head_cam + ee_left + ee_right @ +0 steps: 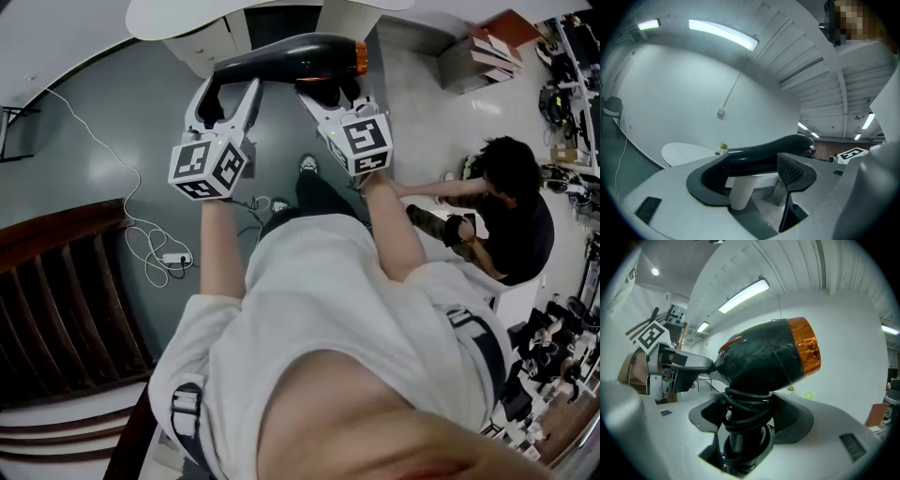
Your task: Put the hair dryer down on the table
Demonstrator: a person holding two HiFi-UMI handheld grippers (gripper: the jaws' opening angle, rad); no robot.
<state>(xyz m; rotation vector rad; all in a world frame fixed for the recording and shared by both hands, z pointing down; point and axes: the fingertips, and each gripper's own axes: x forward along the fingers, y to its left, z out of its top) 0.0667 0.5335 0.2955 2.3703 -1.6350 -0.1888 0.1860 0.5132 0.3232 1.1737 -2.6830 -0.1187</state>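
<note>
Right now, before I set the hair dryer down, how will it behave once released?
Probably rigid: the hair dryer spans from left gripper to right gripper without sagging. Its glossy, rounded barrel may slip or roll on the table. The wound cord could slacken or snag.

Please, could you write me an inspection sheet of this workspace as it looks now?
Surface: white round table ahead of the grippers; the dryer is not yet on it.
Job's things: black dryer with an orange end, held in the air over the grey floor.
Clutter: one small thing on the table, too small to name.
Grippers: left gripper shut on the dryer's narrow end; right gripper shut on its handle.
Cables: cord wound round the handle; white cable and power strip on the floor.
Surroundings: person sitting at right; wooden railing at left; boxes.
</note>
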